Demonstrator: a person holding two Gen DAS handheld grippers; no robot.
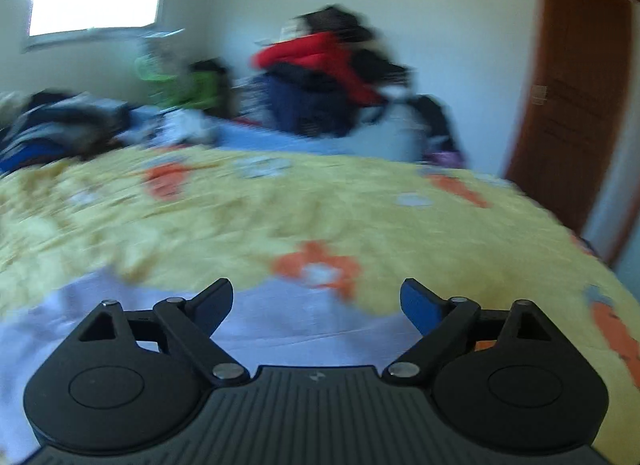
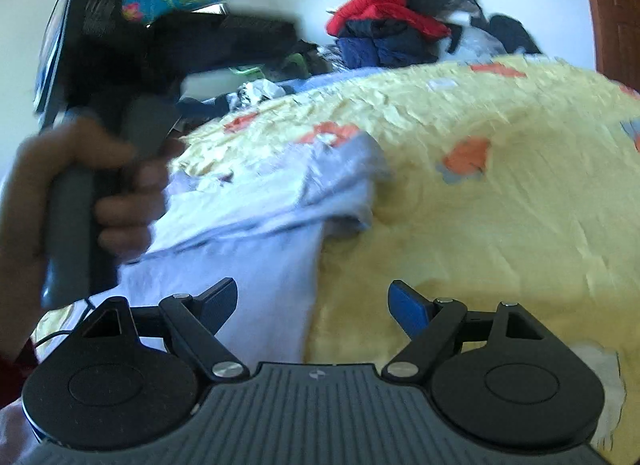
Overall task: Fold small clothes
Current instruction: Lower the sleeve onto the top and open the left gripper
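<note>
Right wrist view, left edge: hand [image 2: 76,201] holding the other tool's handle, blurred. Centre-left: pale lilac garment [image 2: 256,233] lies on the yellow floral bedspread [image 2: 500,205], upper part bunched over, not flat. Right gripper [image 2: 312,301] at bottom, fingers spread wide, empty, above the garment's right edge. Left wrist view: left gripper [image 1: 316,301] also spread, empty, lilac cloth below it. Clothes pile [image 2: 392,25] upper right. Step looks like reaching between folds; next calls for pinching an edge each side.
</note>
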